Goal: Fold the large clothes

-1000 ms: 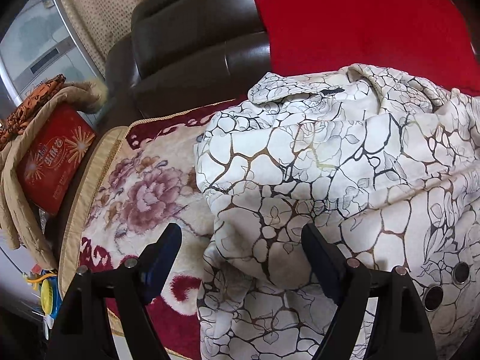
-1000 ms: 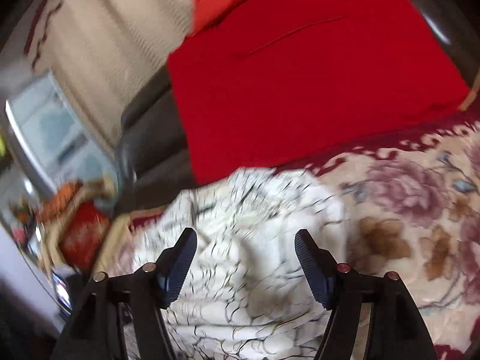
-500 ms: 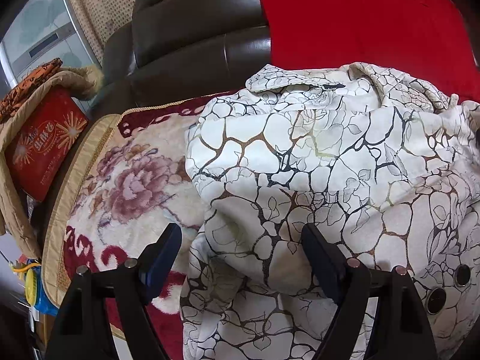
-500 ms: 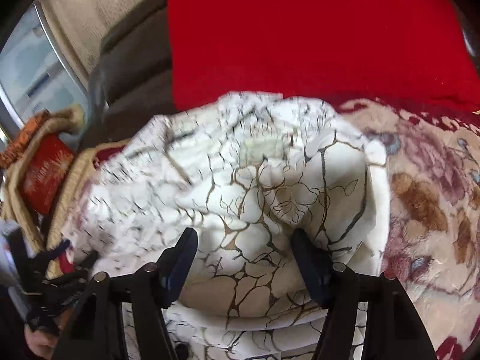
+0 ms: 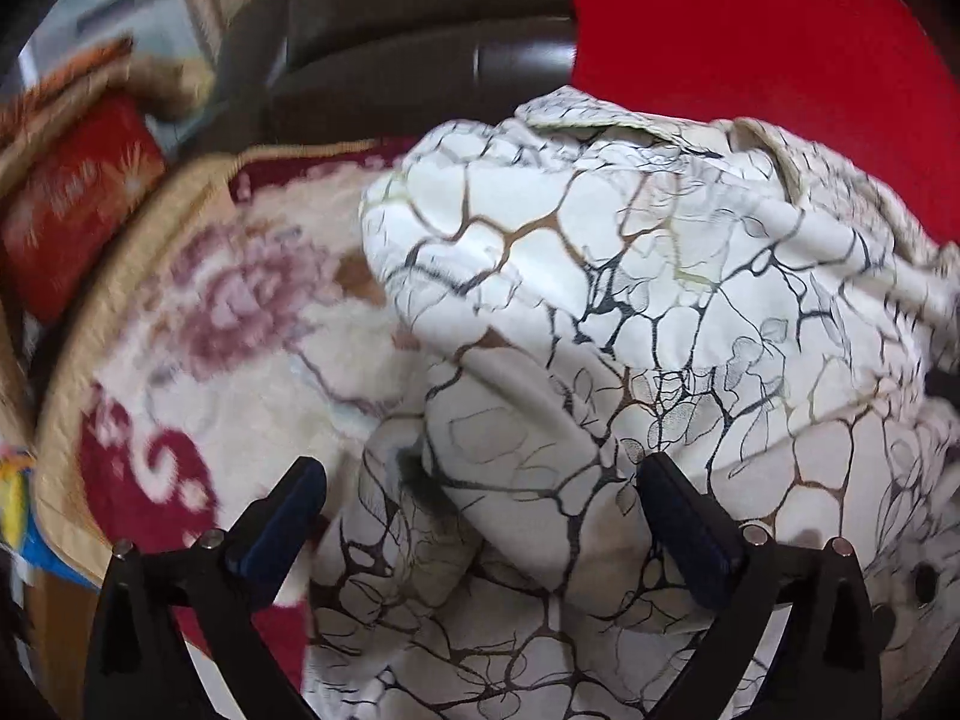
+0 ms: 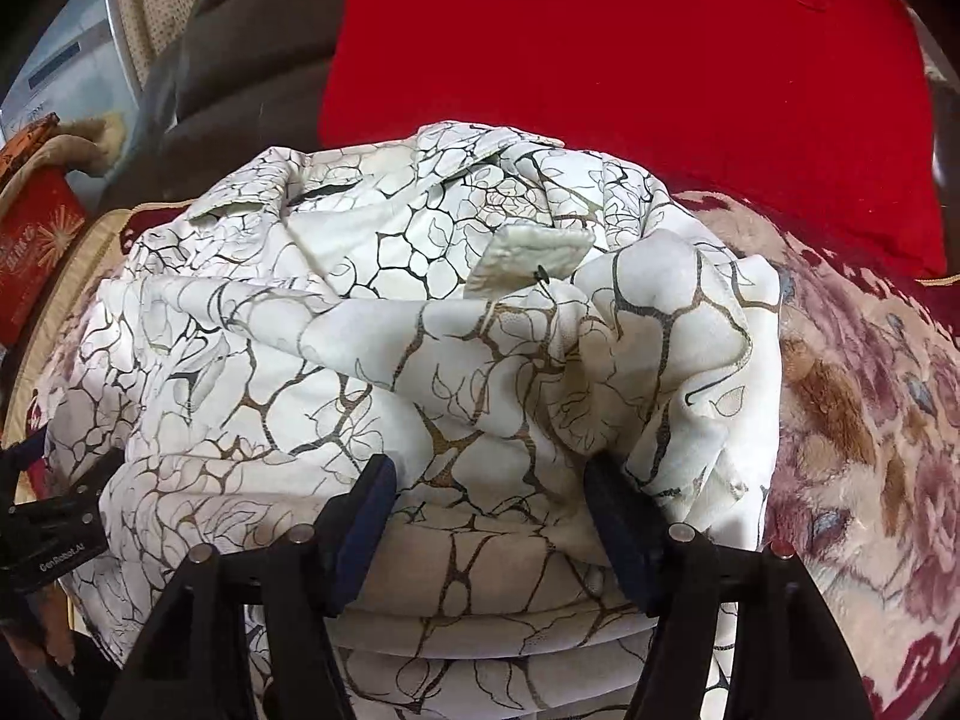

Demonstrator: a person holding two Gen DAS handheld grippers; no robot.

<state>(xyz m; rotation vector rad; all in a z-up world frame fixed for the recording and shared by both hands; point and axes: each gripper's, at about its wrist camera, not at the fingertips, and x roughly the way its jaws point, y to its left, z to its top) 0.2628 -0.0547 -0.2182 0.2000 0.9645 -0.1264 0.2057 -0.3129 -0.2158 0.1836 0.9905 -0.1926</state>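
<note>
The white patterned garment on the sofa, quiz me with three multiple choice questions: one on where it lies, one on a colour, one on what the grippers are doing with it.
1. Where does the white garment lie?
A. on a floral blanket over the sofa seat
B. on a bare wooden floor
C. on a hanger

2. What colour is the cloth draped over the sofa back behind it?
A. blue
B. red
C. green

3. How do the grippers stand?
A. both clamped flat with nothing between them
B. both lifted clear, far from the garment
C. both with jaws apart, low over the garment

Answers:
1 A, flowered plush shows on both sides of the garment.
2 B, plain red fills the top of both views.
3 C, the left gripper, its jaws just opened wider, and the right gripper each straddle crumpled fabric.
</note>
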